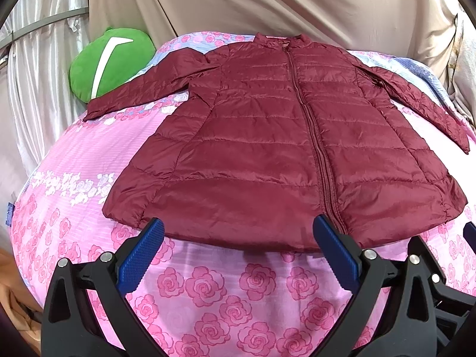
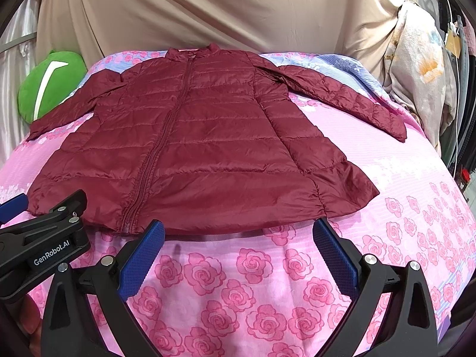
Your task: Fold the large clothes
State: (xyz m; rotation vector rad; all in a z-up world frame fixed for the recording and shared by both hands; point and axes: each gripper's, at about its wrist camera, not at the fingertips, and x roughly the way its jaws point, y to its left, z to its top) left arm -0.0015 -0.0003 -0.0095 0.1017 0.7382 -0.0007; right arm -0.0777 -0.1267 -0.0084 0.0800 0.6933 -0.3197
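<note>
The maroon quilted jacket (image 1: 267, 136) lies flat and zipped, front up, across the centre of the frame on a bed covered by a pink rose-print sheet (image 1: 226, 291), both sleeves spread outward. The left gripper (image 1: 238, 232) hovers at the lower edge of the frame just short of the hem, jaws wide and empty. The right gripper (image 2: 238, 232) sits likewise at the hem, jaws wide, holding nothing. A green plush cushion (image 1: 110, 62) rests at upper left, touching the jacket's sleeve.

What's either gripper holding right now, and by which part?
Nothing. Left gripper and right gripper both have jaws open, just short of the hem of the maroon jacket, which lies flat on the bed.
</note>
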